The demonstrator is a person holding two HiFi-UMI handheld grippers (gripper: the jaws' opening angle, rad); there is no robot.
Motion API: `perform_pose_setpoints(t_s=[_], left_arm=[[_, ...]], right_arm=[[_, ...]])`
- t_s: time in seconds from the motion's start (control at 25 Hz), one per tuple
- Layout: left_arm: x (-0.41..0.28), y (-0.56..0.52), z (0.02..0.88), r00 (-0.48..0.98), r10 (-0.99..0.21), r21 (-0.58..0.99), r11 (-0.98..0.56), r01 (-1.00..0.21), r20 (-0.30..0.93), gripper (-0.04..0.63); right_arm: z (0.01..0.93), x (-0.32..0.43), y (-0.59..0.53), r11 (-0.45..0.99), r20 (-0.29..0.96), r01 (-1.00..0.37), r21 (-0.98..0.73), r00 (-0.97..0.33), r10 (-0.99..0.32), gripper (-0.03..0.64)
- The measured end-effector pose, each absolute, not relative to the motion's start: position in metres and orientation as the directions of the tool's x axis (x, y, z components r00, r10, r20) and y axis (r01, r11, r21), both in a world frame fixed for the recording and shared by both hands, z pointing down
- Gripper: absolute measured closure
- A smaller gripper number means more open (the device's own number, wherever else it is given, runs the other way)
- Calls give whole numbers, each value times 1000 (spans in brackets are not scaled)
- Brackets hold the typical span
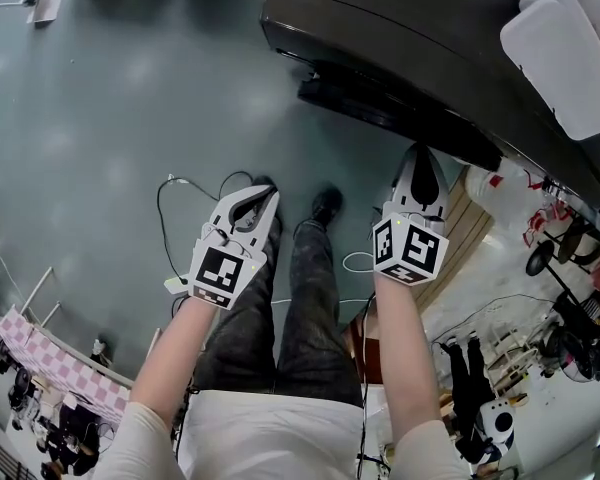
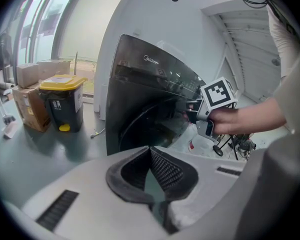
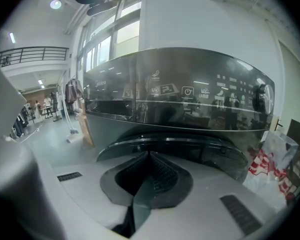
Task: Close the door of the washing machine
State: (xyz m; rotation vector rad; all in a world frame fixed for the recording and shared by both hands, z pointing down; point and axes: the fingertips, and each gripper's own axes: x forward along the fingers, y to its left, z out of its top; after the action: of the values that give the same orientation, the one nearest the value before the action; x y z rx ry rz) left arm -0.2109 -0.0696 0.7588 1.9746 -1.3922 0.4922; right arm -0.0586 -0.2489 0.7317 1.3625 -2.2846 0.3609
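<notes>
- Pointing at the washer, the right gripper has its jaws pressed together, with nothing between them.
- The door, dark and curved, stands ajar just ahead of that gripper's tips and below the control panel. Whether the tips touch its rim I cannot tell.
- The left gripper likewise has its jaws together and empty.
- It hangs over the floor, beside the right gripper and farther from the washer, clear of the door.
- Ahead of the left gripper the door swings out from the washer's front, and the right gripper sits at the door's far edge.
- Off to the left gripper's left stand a bin with a yellow lid and some boxes.
</notes>
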Motion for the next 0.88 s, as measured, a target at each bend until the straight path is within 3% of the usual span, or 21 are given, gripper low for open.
perform_pose_setpoints(t_s=[0.88], left_arm=[[-218,-42,762,358,-667,286,-221,-933,653,587]], right_arm=[[732,-59,-255,460,482,-886,57,-379,-790,586]])
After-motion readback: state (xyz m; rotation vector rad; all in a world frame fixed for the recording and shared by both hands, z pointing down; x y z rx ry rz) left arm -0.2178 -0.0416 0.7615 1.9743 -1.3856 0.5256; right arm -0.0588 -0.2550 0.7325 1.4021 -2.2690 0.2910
